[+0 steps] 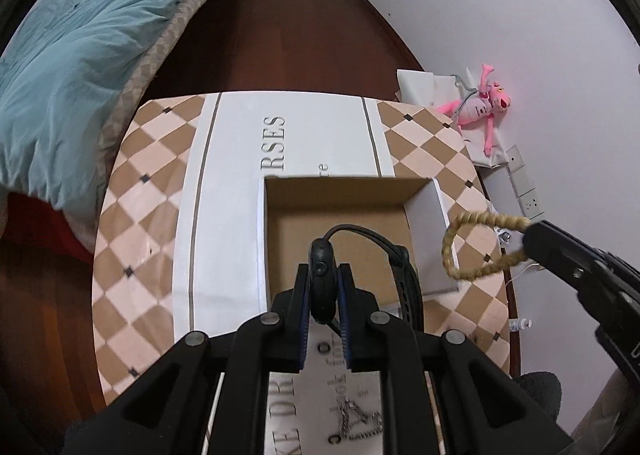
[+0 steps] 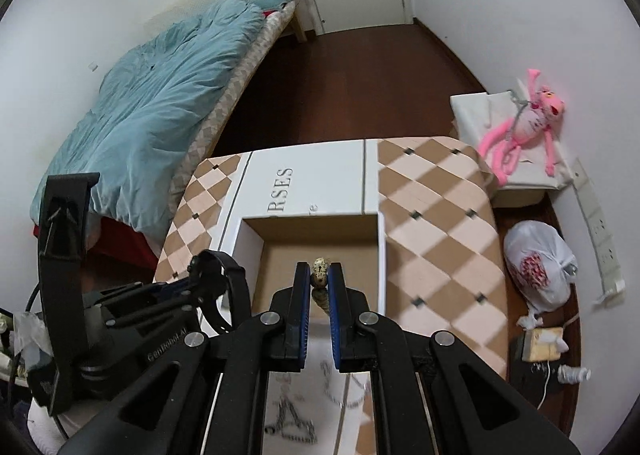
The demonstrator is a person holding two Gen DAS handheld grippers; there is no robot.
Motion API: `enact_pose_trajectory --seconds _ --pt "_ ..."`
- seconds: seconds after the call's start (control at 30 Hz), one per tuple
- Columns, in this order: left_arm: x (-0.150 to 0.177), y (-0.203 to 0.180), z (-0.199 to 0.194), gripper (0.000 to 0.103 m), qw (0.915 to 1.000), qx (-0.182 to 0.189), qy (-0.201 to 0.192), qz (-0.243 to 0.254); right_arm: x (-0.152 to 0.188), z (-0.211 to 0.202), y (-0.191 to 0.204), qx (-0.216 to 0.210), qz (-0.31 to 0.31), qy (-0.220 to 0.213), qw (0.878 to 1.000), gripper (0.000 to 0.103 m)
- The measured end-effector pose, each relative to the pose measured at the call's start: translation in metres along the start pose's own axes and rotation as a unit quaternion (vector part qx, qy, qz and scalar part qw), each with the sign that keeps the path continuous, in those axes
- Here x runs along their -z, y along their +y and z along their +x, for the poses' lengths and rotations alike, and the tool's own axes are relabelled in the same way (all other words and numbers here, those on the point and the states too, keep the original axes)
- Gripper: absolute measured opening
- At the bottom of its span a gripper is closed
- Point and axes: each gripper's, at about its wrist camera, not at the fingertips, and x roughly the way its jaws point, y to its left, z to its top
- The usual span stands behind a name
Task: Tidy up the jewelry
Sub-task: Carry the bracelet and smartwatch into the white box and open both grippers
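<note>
My left gripper [image 1: 324,287] is shut on a black smartwatch [image 1: 322,275], its strap [image 1: 408,279] hanging to the right, over the open cardboard box [image 1: 344,195]. My right gripper [image 2: 320,283] is shut on a speckled beige bead bracelet [image 2: 320,275], held above the same box [image 2: 312,231]. In the left wrist view the bracelet [image 1: 472,247] hangs as a loop from the right gripper [image 1: 532,235], right of the box. The left gripper with the watch strap [image 2: 224,287] shows at the left of the right wrist view. A silver chain necklace [image 1: 356,419] lies on the table near me.
The box sits on a table [image 1: 152,183] with a checkered cloth. A bed with a blue quilt [image 2: 152,115] stands to the left. A pink plush toy [image 2: 524,127], a white plastic bag [image 2: 540,267] and wall sockets are on the right.
</note>
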Motion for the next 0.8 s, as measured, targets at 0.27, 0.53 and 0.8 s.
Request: enact_pose_trajectory --seconds 0.27,0.53,0.8 --pt "-0.035 0.018 0.036 0.016 0.9982 0.003 0.049 -0.033 -0.031 0.060 -0.009 -0.036 0.011 0.062 0.997 0.009" --pt "-0.046 0.027 0.031 0.099 0.9984 -0.014 0.028 -0.046 -0.034 0.095 -0.024 -0.055 0.030 0.123 0.990 0.011" --pt "-0.029 0.036 0.026 0.100 0.9959 -0.078 -0.008 -0.044 -0.012 0.096 -0.039 0.064 0.019 0.116 0.991 0.089"
